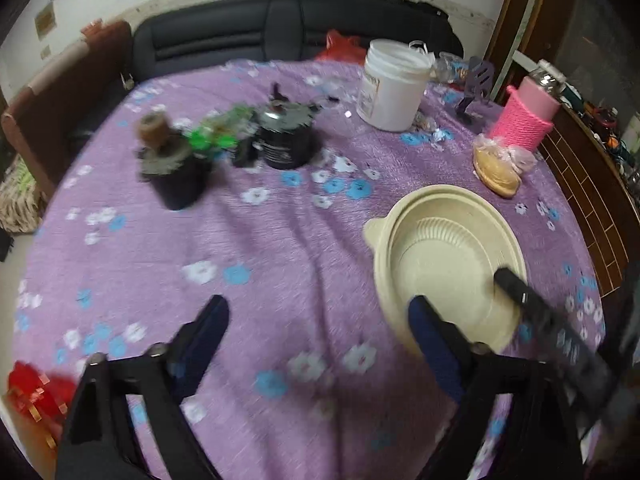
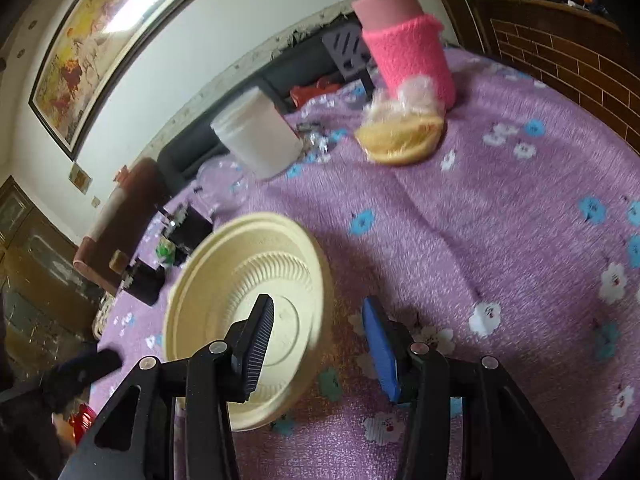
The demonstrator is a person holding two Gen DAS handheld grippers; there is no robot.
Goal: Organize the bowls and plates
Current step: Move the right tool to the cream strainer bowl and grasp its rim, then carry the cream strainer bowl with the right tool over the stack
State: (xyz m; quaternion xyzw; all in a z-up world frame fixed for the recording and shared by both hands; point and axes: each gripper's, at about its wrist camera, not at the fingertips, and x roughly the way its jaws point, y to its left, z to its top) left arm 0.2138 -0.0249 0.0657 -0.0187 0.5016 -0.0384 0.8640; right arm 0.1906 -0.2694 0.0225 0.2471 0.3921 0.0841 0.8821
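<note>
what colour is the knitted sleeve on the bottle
Bright pink, around the lower part of the bottle; the right wrist view shows it best.

tablecloth [image 1: 280, 240]: purple, printed with white and blue flowers
stacked plates [image 1: 448, 256]: pale cream, ribbed inner ring
tub [image 1: 394, 84]: white
flask [image 1: 528, 116]: pink, in a brighter pink knitted sleeve
sofa [image 1: 280, 32]: dark grey
left gripper [image 1: 320, 312]: black frame, dark blue pads
framed picture [image 2: 104, 36]: yellow and red, dark frame
</note>
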